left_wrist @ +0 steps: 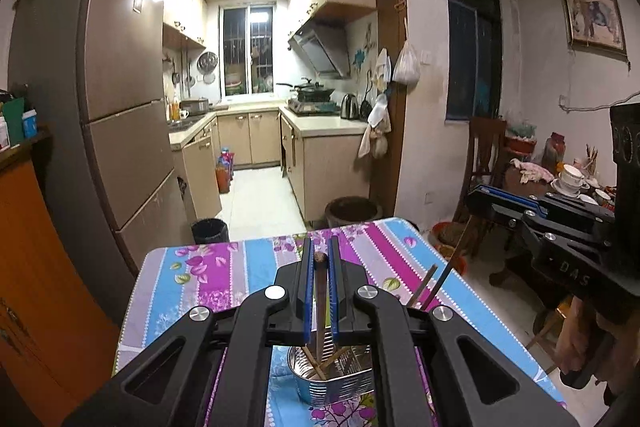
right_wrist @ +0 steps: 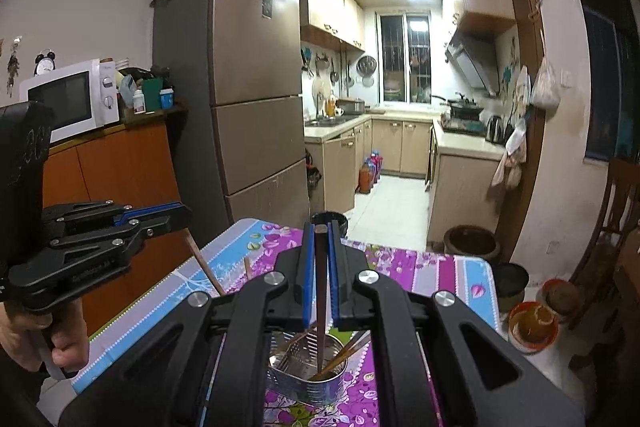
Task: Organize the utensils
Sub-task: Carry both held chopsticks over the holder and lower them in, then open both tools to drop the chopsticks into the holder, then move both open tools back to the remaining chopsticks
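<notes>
A shiny metal utensil holder [left_wrist: 336,383] [right_wrist: 308,383] stands on the table with the flowered striped cloth [left_wrist: 256,267] [right_wrist: 440,271], with several chopsticks leaning inside it. My left gripper [left_wrist: 321,243] [right_wrist: 182,213] is shut on a brown chopstick [left_wrist: 320,291] [right_wrist: 204,263] that slants down toward the holder. My right gripper [right_wrist: 320,227] [left_wrist: 478,195] is shut on a dark chopstick [right_wrist: 321,291] [left_wrist: 452,263], whose lower end reaches into the holder. Both grippers hang above the holder, side by side. A hand [right_wrist: 60,343] holds the left gripper's grip.
Beyond the table's far edge stand a black bin [left_wrist: 210,231], a dark clay pot [left_wrist: 352,211] and a tall fridge [right_wrist: 248,99] beside the kitchen doorway. An orange cabinet [right_wrist: 120,179] with a microwave is on the left. A chair [left_wrist: 484,155] and a cluttered dining table [left_wrist: 568,179] are on the right.
</notes>
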The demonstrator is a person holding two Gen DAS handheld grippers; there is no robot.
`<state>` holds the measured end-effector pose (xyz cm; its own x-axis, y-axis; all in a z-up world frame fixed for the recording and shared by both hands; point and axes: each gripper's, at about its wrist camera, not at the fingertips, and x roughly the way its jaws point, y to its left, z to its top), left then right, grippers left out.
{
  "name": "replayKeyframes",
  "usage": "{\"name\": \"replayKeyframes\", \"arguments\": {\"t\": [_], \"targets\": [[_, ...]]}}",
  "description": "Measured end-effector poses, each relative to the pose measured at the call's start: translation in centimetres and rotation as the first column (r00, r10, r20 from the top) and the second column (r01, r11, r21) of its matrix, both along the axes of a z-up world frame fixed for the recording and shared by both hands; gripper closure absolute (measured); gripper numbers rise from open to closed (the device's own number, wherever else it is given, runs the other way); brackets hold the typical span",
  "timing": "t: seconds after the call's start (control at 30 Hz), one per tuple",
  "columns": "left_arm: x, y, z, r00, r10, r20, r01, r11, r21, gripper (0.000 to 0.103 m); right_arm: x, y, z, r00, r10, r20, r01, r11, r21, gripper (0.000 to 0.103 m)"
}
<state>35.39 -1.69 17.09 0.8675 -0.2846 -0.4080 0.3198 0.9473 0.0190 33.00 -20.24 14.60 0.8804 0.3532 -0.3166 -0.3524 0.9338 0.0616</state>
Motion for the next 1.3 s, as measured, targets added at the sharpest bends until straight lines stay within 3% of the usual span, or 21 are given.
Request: {"name": "replayKeyframes", "arguments": {"t": [0.53,0.77,0.83,0.9,1.03,1.1,1.3], "targets": [[4.3,-1.8,-2.8,0.996,0.039,-0.084,-0.036,0.999,0.033,0.095,4.5,0.5,-3.0,0.993,0.005,-0.116,-0.003,1.000,0.018,0.098],[5.5,-1.2,-3.9,0.992,0.066,-0.106,-0.063,0.998,0.025,0.093,4.4,0.3,-3.5,0.994,-0.009,-0.111,0.010,1.000,0.010,0.095],[5.4,-1.0,-4.1,0.992,0.073,-0.103,-0.071,0.997,0.026,0.073,4.2,0.1,-3.2,0.995,-0.013,-0.101,0.015,1.000,0.015,0.087],[5.3,-0.9,-4.2,0.992,0.080,-0.096,-0.078,0.997,0.025,0.070,3.9,-0.4,-2.9,0.996,-0.021,-0.085,0.023,1.000,0.020,0.071],[4.9,-0.6,-4.0,0.993,0.084,-0.088,-0.082,0.996,0.024,0.064,3.0,-1.0,-2.6,0.998,-0.034,-0.060,0.035,0.999,0.026,0.057],[4.4,-0.4,-3.9,0.993,0.088,-0.080,-0.086,0.996,0.023,0.061,2.5,-1.2,-2.5,0.998,-0.036,-0.048,0.037,0.999,0.030,0.044],[1.1,0.0,-3.6,0.996,0.091,-0.024,-0.090,0.995,0.040,0.047,-0.6,-2.1,-1.8,0.999,-0.034,0.004,0.034,0.999,0.039,0.033]]}}
